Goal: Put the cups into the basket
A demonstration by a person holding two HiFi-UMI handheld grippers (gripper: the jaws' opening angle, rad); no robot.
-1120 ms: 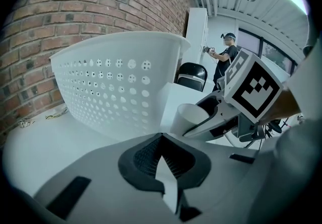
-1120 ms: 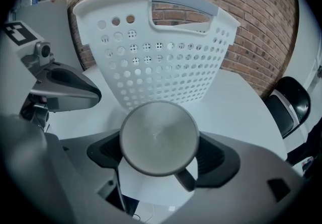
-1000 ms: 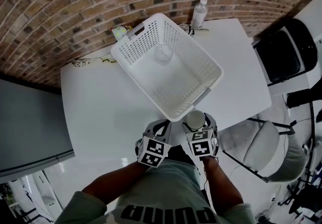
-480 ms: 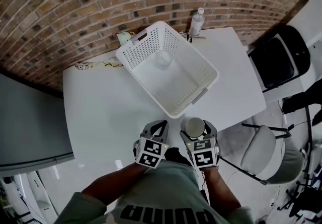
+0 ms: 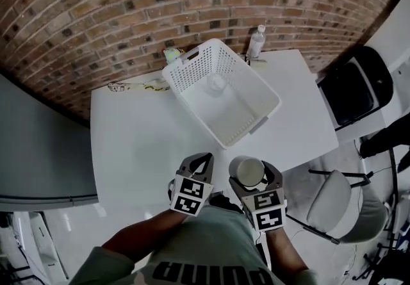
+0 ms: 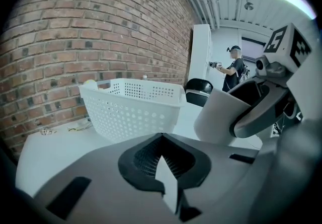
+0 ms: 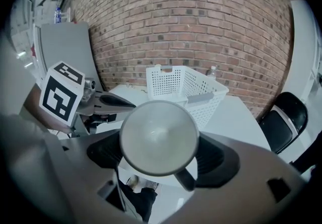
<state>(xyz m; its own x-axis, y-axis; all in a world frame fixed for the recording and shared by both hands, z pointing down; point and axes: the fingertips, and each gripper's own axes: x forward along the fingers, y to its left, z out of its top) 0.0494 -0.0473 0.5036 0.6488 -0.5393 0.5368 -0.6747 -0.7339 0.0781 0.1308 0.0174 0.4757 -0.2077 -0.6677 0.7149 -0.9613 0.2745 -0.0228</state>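
Observation:
A white perforated basket (image 5: 246,101) stands slantwise on the white table (image 5: 141,143), with one clear cup (image 5: 215,83) lying inside near its far end. My right gripper (image 5: 250,175) is shut on a pale cup (image 5: 246,170), held just off the table's near edge, short of the basket's near corner. In the right gripper view that cup (image 7: 158,137) faces me mouth-on between the jaws, with the basket (image 7: 186,89) beyond. My left gripper (image 5: 198,163) hovers beside it to the left, shut with nothing in it. The left gripper view shows the basket (image 6: 133,104) and the held cup (image 6: 226,117).
A water bottle (image 5: 256,41) stands behind the basket by the brick wall, with a small yellow-green object (image 5: 172,54) and a cable (image 5: 138,86) along the table's back edge. A black chair (image 5: 355,85) and a grey chair (image 5: 333,203) stand to the right. A person (image 6: 234,67) stands far off.
My right gripper has drawn the cup back a little from the basket's near corner. The head view has shifted, so the table sits lower and further right. The left gripper has hardly moved.

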